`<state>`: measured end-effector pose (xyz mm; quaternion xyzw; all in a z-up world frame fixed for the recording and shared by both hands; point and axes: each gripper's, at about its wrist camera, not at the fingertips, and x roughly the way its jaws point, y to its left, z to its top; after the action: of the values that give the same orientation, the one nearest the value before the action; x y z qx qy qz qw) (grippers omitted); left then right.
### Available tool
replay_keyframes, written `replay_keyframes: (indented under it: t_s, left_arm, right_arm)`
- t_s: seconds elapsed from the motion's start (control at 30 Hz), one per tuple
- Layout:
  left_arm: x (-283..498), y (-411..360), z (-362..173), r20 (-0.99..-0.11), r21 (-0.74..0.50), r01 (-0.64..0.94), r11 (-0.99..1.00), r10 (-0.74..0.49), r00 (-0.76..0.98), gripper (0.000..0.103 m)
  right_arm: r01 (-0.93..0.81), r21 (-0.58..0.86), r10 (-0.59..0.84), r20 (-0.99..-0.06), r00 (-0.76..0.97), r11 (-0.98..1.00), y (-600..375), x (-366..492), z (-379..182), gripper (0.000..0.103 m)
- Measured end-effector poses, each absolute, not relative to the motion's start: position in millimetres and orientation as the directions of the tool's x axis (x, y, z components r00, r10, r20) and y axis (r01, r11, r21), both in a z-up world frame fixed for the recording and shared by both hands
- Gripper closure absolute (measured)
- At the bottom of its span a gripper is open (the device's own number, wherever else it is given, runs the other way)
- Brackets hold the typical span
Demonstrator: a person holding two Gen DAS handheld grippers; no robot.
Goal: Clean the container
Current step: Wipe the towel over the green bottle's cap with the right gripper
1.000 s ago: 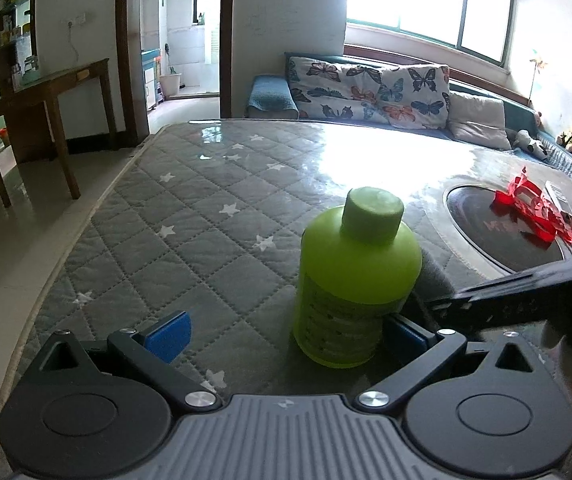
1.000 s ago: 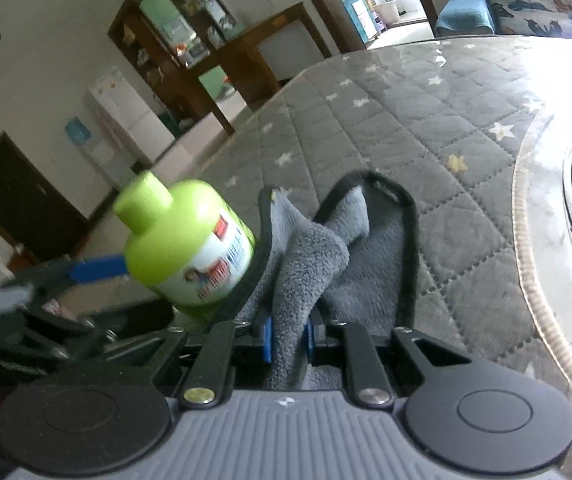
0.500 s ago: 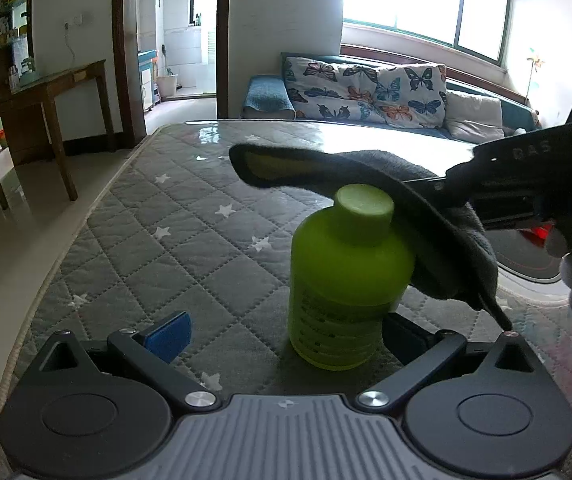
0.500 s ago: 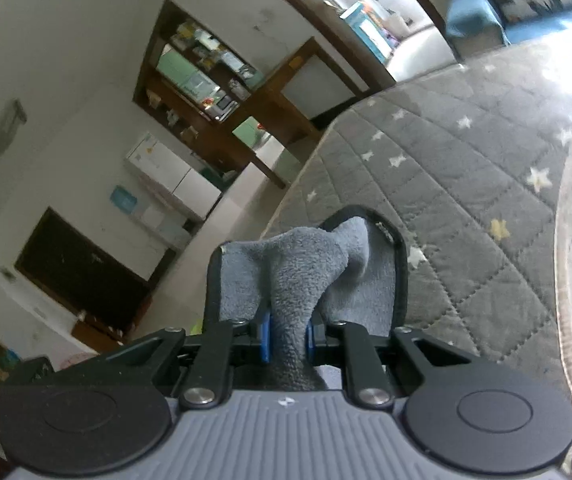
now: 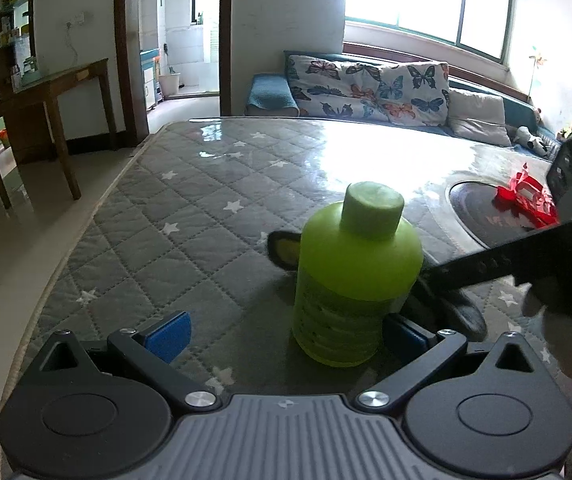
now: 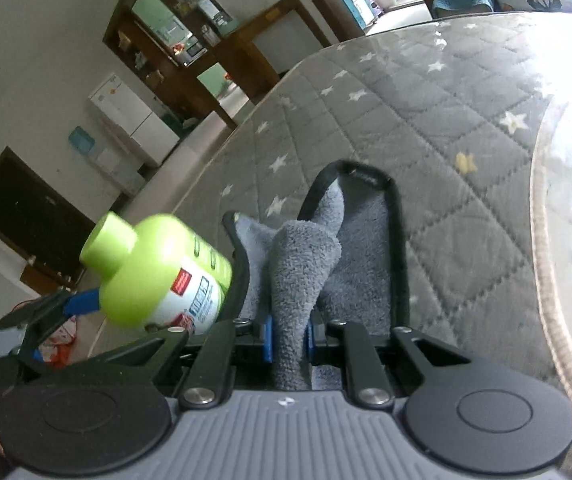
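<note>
- The bottle [image 5: 356, 276] stands upright on the quilted table [image 5: 190, 216], inside the left gripper [image 5: 286, 334], nearer its right pad than the blue left pad.
- The left gripper's jaws stand wide apart; the right pad sits at or against the bottle's base, and I cannot tell if it touches. The left pad is well clear, so the bottle is braced at most, not clamped.
- The right gripper [image 6: 288, 338] is closed tight on a fold of the grey cloth [image 6: 306, 264].
- Half a second ago the cloth was draped over the bottle's cap and shoulder; now it has dropped low behind the bottle's right side, with one dark edge showing past the bottle's left.
- A second ago the cloth was low beside the bottle too, so this reads as one up-and-over wiping stroke finished. My judgement: cleaning is under way, and the front, facing the left camera, may not have been wiped yet.
- In the right view the bottle is blurred at the left, just beside the cloth.
- Room: open quilt lies left of and beyond the bottle. Right of it is the dark round inset [image 5: 482, 216] with a red object [image 5: 526, 204], well apart from the bottle.
- The table's edge lies well left of the bottle, past open quilt.
- Risk: with the bottle unclamped, a sideways wipe could push or tip it.
</note>
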<state>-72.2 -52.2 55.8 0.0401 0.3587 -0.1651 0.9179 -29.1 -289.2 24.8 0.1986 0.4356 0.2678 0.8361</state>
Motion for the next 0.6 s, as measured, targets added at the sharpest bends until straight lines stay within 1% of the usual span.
replay_keyframes:
  t_s: [0.2, 0.27, 0.33, 0.43, 0.6]
  left_arm:
    - [-76, -46, 56, -0.674, -0.051, 0.328, 0.943, -0.275, 0.686, 0.001]
    - [-77, -46, 56, -0.672, -0.050, 0.336, 0.941, -0.281, 0.686, 0.003]
    - [-77, -47, 56, -0.671, -0.052, 0.345, 0.937, -0.289, 0.683, 0.006]
    - [-77, -48, 56, -0.669, -0.057, 0.358, 0.932, -0.302, 0.679, 0.011]
    - [-79, -50, 56, -0.666, -0.064, 0.383, 0.922, -0.325, 0.672, 0.020]
  right_arm:
    - [-0.329, 0.526, 0.620, -0.636, 0.459, 0.784, -272, -59, 29, 0.088]
    - [-0.331, 0.532, 0.625, -0.629, 0.462, 0.780, -272, -67, 34, 0.088]
    - [-0.325, 0.554, 0.639, -0.603, 0.478, 0.766, -276, -71, 41, 0.088]
    - [-0.332, 0.592, 0.667, -0.541, 0.512, 0.735, -285, -74, 61, 0.088]
    - [-0.375, 0.601, 0.692, -0.472, 0.546, 0.706, -291, -64, 90, 0.088]
